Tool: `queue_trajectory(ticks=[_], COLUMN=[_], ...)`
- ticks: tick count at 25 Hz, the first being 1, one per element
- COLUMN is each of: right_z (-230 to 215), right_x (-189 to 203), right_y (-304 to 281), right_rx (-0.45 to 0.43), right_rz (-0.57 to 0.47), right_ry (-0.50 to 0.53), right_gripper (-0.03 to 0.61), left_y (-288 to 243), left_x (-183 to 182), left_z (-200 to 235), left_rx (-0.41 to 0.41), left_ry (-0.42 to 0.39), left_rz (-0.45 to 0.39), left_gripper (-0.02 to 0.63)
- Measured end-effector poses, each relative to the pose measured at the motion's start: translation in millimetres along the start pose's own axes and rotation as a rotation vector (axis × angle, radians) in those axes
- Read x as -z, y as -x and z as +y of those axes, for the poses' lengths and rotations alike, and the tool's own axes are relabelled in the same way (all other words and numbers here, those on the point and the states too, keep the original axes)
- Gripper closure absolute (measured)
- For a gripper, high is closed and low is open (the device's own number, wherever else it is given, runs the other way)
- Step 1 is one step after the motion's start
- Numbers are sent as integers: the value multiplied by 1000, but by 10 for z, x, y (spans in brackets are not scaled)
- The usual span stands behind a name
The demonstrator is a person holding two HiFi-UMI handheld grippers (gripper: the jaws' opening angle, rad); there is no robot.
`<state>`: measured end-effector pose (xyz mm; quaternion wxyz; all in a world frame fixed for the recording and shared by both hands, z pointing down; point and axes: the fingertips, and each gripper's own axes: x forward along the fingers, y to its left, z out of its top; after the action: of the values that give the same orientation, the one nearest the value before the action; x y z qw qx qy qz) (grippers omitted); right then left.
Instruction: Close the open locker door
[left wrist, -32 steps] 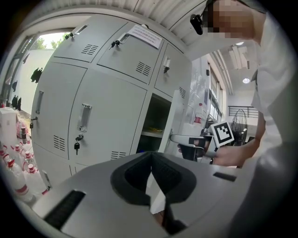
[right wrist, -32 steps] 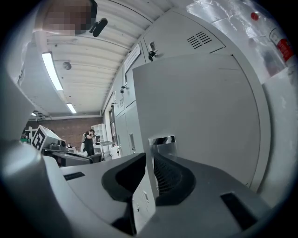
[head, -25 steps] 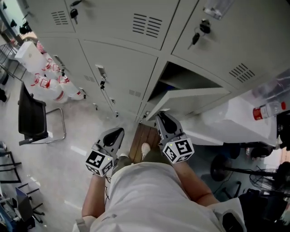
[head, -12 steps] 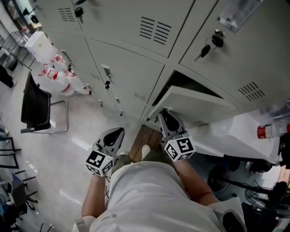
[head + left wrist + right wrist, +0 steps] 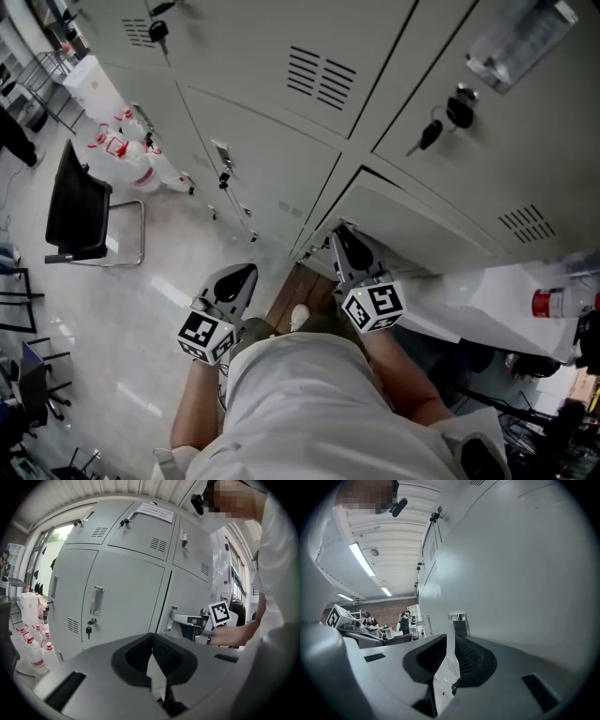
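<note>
Over pale floor [image 5: 169,319], right gripper [image 5: 343,236] clamps locker door handle [image 5: 458,617]; left gripper [image 5: 246,274] closed

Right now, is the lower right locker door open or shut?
Ajar, almost shut: the locker door lies nearly flush, but a thin dark gap shows along its top edge. The right claw holds its handle.

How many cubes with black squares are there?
2. One cube is on the left gripper; the other is on the right gripper, which grips the locker handle. None seems hidden.
</note>
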<state>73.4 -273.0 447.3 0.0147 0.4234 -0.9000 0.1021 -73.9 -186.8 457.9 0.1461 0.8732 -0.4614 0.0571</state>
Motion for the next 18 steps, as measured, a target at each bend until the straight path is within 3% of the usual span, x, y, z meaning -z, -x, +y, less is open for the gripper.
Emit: queue_trajectory(ticks=[18], right_z=[-201], right_x=[-24], right_y=[-31], right_rx=[27], right_rz=[4], right_ry=[-22], right_gripper=[515], left_y=[-91], left_x=[-14], left_z=[20], left_rx=[-8], left_ry=[8], left_rz=[-9], left_gripper=[611])
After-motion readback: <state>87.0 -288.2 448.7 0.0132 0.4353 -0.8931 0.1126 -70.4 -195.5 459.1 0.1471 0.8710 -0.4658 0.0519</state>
